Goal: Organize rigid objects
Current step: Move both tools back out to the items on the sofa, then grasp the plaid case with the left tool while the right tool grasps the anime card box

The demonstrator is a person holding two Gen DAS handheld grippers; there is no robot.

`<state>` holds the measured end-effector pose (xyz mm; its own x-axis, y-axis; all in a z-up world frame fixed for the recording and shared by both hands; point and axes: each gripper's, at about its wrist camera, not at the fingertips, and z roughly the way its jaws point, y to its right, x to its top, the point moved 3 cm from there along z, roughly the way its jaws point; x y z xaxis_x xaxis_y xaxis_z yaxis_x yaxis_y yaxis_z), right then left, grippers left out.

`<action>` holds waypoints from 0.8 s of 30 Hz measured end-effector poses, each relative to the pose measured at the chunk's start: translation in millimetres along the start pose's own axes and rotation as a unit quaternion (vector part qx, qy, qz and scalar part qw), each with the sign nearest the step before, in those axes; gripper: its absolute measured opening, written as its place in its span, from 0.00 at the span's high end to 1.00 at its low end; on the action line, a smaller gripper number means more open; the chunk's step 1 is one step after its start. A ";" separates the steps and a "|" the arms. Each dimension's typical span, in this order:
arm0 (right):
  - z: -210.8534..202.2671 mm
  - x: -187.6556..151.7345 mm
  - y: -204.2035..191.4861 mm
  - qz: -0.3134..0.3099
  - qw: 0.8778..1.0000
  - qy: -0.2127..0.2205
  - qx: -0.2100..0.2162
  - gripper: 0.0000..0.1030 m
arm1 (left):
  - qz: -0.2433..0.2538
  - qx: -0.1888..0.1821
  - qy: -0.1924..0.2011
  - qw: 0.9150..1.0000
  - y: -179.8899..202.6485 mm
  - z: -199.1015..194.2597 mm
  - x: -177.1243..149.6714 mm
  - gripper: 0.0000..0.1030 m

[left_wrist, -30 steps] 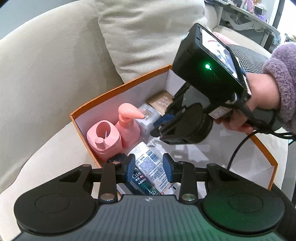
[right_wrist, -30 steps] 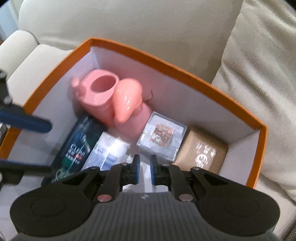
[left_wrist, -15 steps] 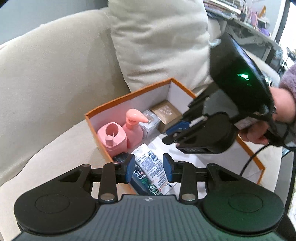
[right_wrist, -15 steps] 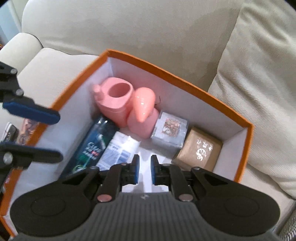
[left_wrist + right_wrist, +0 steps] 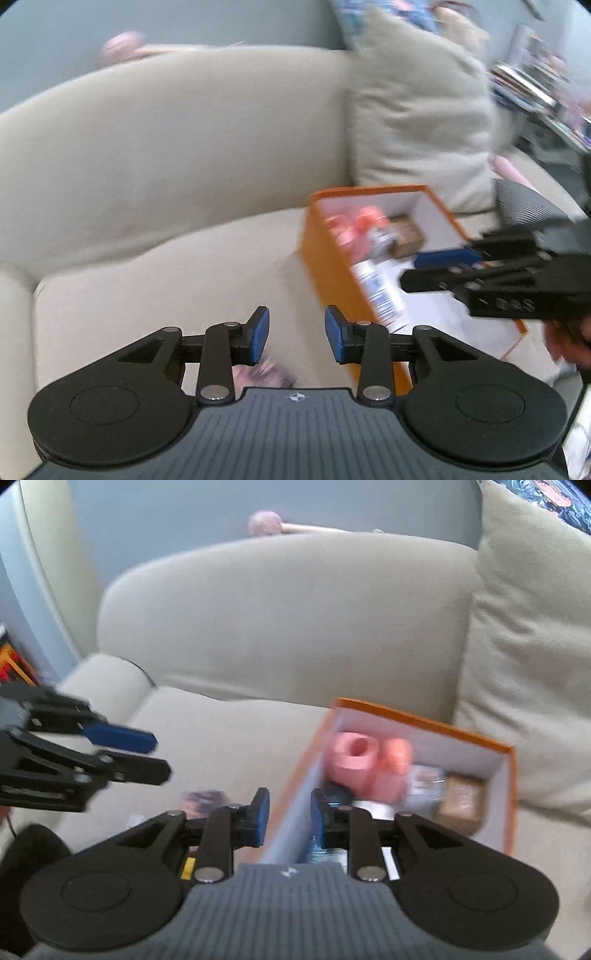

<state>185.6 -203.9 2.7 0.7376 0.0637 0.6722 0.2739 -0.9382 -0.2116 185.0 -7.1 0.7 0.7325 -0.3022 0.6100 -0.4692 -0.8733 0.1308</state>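
An orange box (image 5: 325, 266) with a white inside sits on the beige sofa seat; in the right wrist view its rim (image 5: 424, 720) is at right. It holds pink containers (image 5: 354, 764), a clear case, a brown box (image 5: 461, 801) and flat packs (image 5: 376, 288). My left gripper (image 5: 297, 334) is open and empty over the seat left of the box. My right gripper (image 5: 288, 812) is open and empty, its fingers straddling the box's left wall. Each gripper shows in the other's view: the left (image 5: 122, 753), the right (image 5: 439, 269).
A large beige cushion (image 5: 421, 122) leans behind the box. The sofa backrest (image 5: 277, 616) curves across the back. Small blurred items lie on the seat near the left gripper (image 5: 266, 373), also in the right wrist view (image 5: 203, 797). A cluttered shelf (image 5: 535, 92) is far right.
Both grippers have pulled back and swung left, away from the box. The right gripper has opened from nearly shut. The left gripper has opened wider. Both views are motion-blurred.
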 end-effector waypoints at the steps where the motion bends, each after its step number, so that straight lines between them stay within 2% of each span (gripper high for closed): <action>1: 1.5 -4.3 -11.3 0.008 1.000 -0.001 0.006 0.75 | -0.017 0.011 -0.002 1.000 -7.7 -3.1 -7.6 0.59; 5: 12.0 -22.1 -49.8 0.042 0.998 -0.009 0.037 0.72 | -0.077 0.053 -0.015 0.995 -37.5 -8.4 -40.0 0.59; 7: 23.3 -33.5 -69.0 0.048 0.998 -0.015 0.039 0.72 | -0.101 0.070 -0.027 0.992 -50.0 -3.8 -57.5 0.59; 11: 48.8 -50.7 -93.7 0.038 0.999 -0.017 0.003 0.71 | -0.137 0.092 -0.053 0.985 -66.3 12.0 -84.0 0.55; 13: 59.9 -56.9 -102.0 0.026 0.999 -0.017 -0.013 0.60 | -0.156 0.087 -0.064 0.982 -72.1 24.6 -95.9 0.52; 14: 63.9 -61.5 -104.4 0.019 0.999 -0.017 -0.022 0.59 | -0.162 0.086 -0.070 0.981 -73.4 32.2 -100.0 0.49; 16: 74.9 -69.8 -106.8 0.009 0.999 -0.025 -0.041 0.59 | -0.167 0.091 -0.078 0.979 -74.5 45.7 -105.7 0.45; 20: 92.9 -78.2 -103.7 -0.005 0.997 -0.032 -0.066 0.59 | -0.181 0.102 -0.085 0.975 -78.7 61.1 -119.4 0.28; 24: 104.6 -80.6 -97.5 0.001 0.996 -0.028 -0.079 0.59 | -0.166 0.117 -0.100 0.974 -75.7 76.6 -124.2 0.27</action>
<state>164.0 -82.1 -105.0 0.7732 0.0763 0.6296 0.1751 -0.9798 -0.0963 167.3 67.2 -144.8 0.9170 -0.0366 0.3972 -0.0828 -0.9916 0.0997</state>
